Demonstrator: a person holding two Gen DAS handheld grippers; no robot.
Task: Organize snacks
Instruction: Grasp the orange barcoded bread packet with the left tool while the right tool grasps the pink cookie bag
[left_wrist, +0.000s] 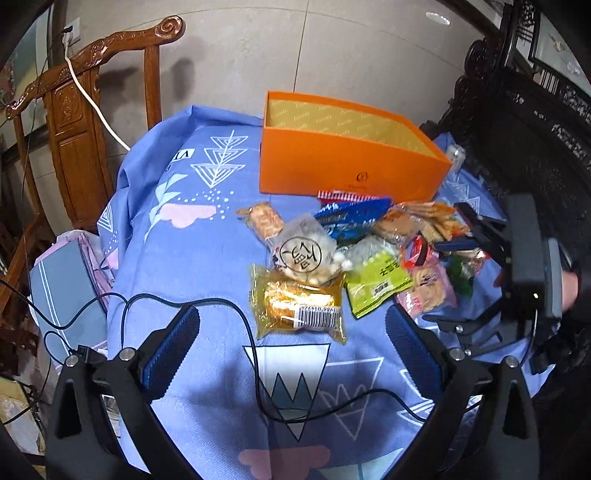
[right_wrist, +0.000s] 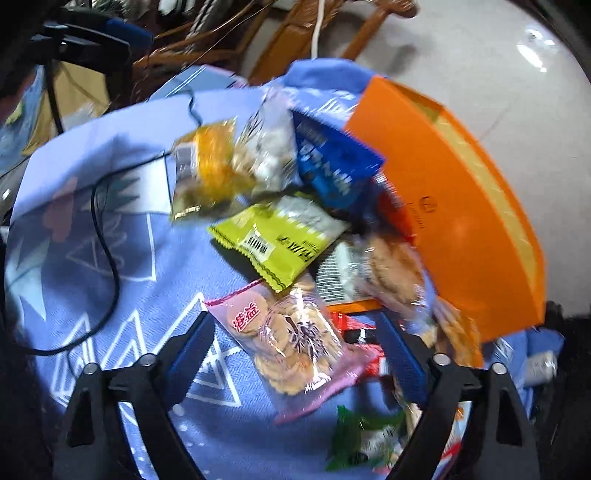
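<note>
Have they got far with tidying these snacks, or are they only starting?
Only starting, it seems. Nothing looks done: the visible inside of the open orange cardboard box is bare. In hand: nothing; the left gripper and right gripper are open, the right one's jaws straddling the pink packet of round crackers. Left: the whole pile, including the yellow-green packet.

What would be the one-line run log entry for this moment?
left gripper: open, empty | right gripper: open, around pink cracker bag, no grip | orange box: empty | snacks on table
</note>
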